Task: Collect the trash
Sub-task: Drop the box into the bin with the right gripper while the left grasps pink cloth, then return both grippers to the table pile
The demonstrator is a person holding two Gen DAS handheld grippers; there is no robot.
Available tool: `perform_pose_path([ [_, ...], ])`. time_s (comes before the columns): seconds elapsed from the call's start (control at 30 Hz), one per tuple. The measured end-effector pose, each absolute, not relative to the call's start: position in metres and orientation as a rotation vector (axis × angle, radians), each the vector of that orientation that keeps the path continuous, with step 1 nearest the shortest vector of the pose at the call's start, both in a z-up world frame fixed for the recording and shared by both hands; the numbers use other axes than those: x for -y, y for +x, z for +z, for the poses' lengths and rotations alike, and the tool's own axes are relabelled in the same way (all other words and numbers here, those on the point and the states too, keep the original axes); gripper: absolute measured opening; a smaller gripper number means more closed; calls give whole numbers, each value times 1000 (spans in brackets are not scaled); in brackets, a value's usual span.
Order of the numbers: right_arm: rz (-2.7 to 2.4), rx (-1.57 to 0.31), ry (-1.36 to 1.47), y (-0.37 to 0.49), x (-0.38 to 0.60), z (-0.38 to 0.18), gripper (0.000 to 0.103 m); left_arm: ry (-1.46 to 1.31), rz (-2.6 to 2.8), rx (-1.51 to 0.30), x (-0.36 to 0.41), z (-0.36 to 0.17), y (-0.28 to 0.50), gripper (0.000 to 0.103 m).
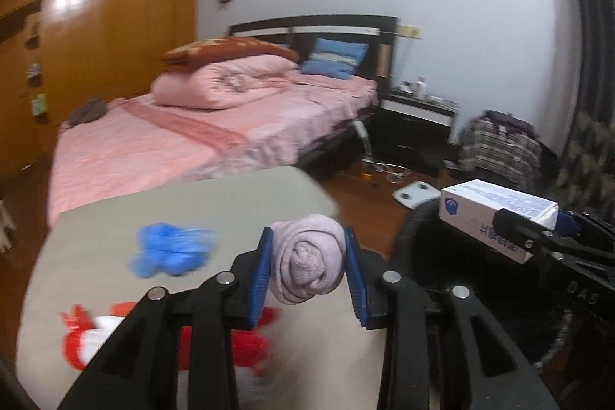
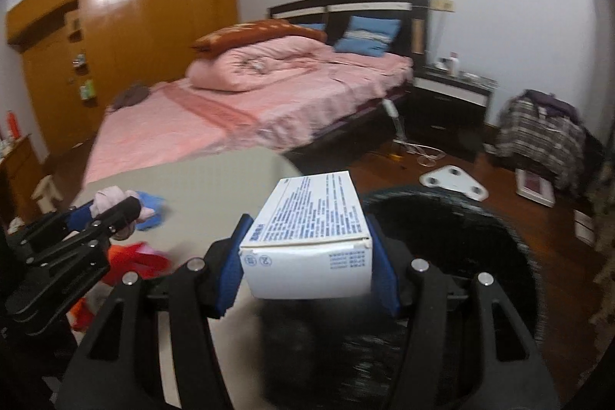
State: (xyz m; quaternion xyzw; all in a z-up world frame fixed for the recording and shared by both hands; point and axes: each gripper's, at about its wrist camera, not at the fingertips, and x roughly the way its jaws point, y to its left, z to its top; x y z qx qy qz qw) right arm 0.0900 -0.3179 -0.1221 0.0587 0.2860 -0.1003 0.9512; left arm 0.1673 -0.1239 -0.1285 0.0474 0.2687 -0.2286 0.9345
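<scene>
Blue-padded left gripper (image 1: pixel 309 268) clamps a rolled sock (image 1: pixel 307 262) above the grey table (image 1: pixel 230 195); to its right, the right gripper (image 2: pixel 307 262) grasps a white box (image 2: pixel 311 229) over a black bin (image 2: pixel 453 237).

the right hand-held gripper (image 2: pixel 307 252) squeezes a white box (image 2: pixel 311 237) with blue writing above a black bin (image 2: pixel 461 248). the left hand-held gripper (image 2: pixel 111 210) holds a pink sock (image 2: pixel 109 198) over the grey tabletop (image 2: pixel 215 187).
</scene>
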Motion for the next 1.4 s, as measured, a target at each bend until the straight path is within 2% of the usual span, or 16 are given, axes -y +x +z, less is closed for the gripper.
perform_pose_path([
  [0.5, -452, -615, 146, 38, 414, -146, 57, 91, -733, -617, 252, -150, 162, 37],
  [0.57, -474, -617, 150, 37, 420, -149, 58, 86, -753, -629, 257, -153, 164, 41],
  [0.6, -486, -618, 153, 36, 422, -149, 59, 81, -761, -628, 258, -153, 165, 48],
  [0.63, -500, -619, 155, 34, 425, -151, 65, 78, -764, -626, 255, -154, 165, 59],
  [0.67, -512, -617, 155, 33, 425, -151, 71, 78, -760, -618, 253, -153, 166, 63],
  [0.7, -520, -615, 154, 32, 426, -151, 74, 79, -752, -606, 250, -151, 166, 68],
  [0.77, -526, -611, 152, 35, 425, -150, 88, 89, -725, -589, 243, -147, 166, 70],
  [0.87, -511, -598, 141, 38, 415, -147, 95, 99, -658, -555, 219, -138, 165, 80],
  [0.9, -494, -600, 141, 40, 411, -147, 96, 104, -631, -542, 210, -135, 165, 84],
  [1.03, -404, -604, 151, 51, 381, -143, 96, 112, -511, -510, 160, -126, 162, 87],
  [1.4, -130, -614, 135, 88, 257, -144, 96, 111, -176, -544, 20, -137, 140, 87],
])
